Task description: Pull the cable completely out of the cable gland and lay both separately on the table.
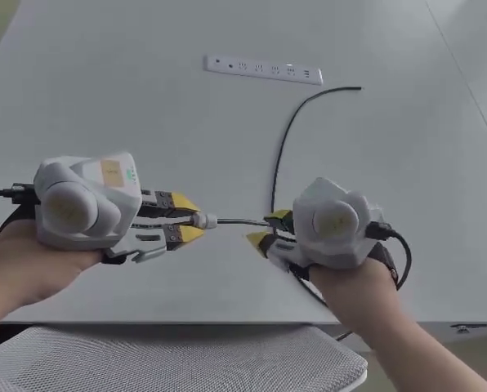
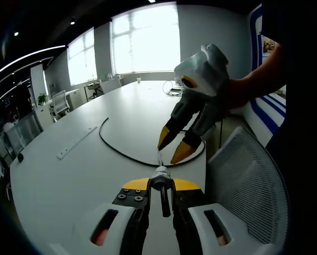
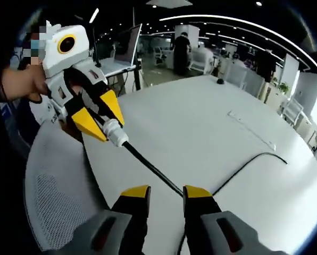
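The left tool (image 1: 186,219) was clamped shut on the cable gland (image 1: 204,220), its two yellow-tipped jaws pressed against the gland's pale body from either side, with the gland's nose pointing toward the other tool. In the left gripper view a short dark stub ran back from the gland between the jaws, so the cable (image 1: 281,147) was threaded right through it. The right tool (image 1: 270,228) faced the left one just beside the gland, its jaws standing apart with the cable passing between them; in the right gripper view there was clear space on both sides of the thin black line, so nothing was being squeezed there. Both tools were held over the near edge of the desk (image 1: 104,98), about midway along it, and the gland hung between them; whether it touched the surface could not be told. From the gland the cable ran straight to the right tool, then turned and lay on the desk in a long curve toward the far edge, its free end resting toward the far right. A white power strip (image 1: 264,69) lay flat farther across the desk, well apart from the tools and just to the left of the cable's free end. A grey mesh chair (image 1: 178,359) stood against the near edge.
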A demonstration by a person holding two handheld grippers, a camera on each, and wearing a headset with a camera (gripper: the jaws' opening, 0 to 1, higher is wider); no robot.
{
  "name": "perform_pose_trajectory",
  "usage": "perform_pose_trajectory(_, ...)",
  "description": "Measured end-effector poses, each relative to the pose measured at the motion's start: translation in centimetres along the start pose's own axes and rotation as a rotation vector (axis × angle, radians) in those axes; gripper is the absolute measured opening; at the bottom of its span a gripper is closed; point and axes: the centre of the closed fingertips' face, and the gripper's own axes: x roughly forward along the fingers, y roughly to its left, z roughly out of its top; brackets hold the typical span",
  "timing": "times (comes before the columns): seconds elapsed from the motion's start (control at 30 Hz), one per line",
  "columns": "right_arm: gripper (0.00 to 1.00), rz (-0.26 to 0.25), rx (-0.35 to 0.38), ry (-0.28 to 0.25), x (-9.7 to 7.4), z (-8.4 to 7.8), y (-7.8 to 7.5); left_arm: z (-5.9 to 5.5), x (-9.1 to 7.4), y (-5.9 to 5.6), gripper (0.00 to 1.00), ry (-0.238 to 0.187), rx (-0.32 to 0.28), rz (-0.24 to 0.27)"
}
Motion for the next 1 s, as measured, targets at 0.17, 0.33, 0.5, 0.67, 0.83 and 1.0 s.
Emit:
perform_pose_trajectory(0.17, 0.2, 0.049, -0.184, -0.043, -0.1, 2.6, 1.6, -0.2, 0.0, 0.0, 0.15, 0.002, -0.004, -0.003)
perform_pose_trajectory(0.33, 0.19, 0.074, -0.243, -0.044, 0.8, 3.4, 2.3, 0.0, 0.0, 0.2, 0.15, -0.003, -0.007, -0.002)
perform_pose_trajectory(0.5, 0.13, 0.092, -0.261, -0.042, 1.2, 3.6, 2.4, 0.3, 0.0, 0.3, 0.15, -0.011, -0.005, -0.002)
perform_pose_trajectory(0.67, 0.03, 0.107, -0.266, -0.05, 1.2, 3.7, 2.3, 0.3, 0.0, 0.4, 0.15, -0.013, -0.009, -0.005)
perform_pose_trajectory(0.83, 0.02, 0.109, -0.266, -0.051, 1.3, 3.7, 2.3, 0.4, 0.0, 0.6, 0.15, -0.021, -0.016, -0.005)
perform_pose_trajectory(1.0, 0.0, 0.105, -0.233, -0.044, 1.5, 3.5, 2.0, 0.5, -0.1, 0.8, 0.15, -0.026, -0.017, -0.004)
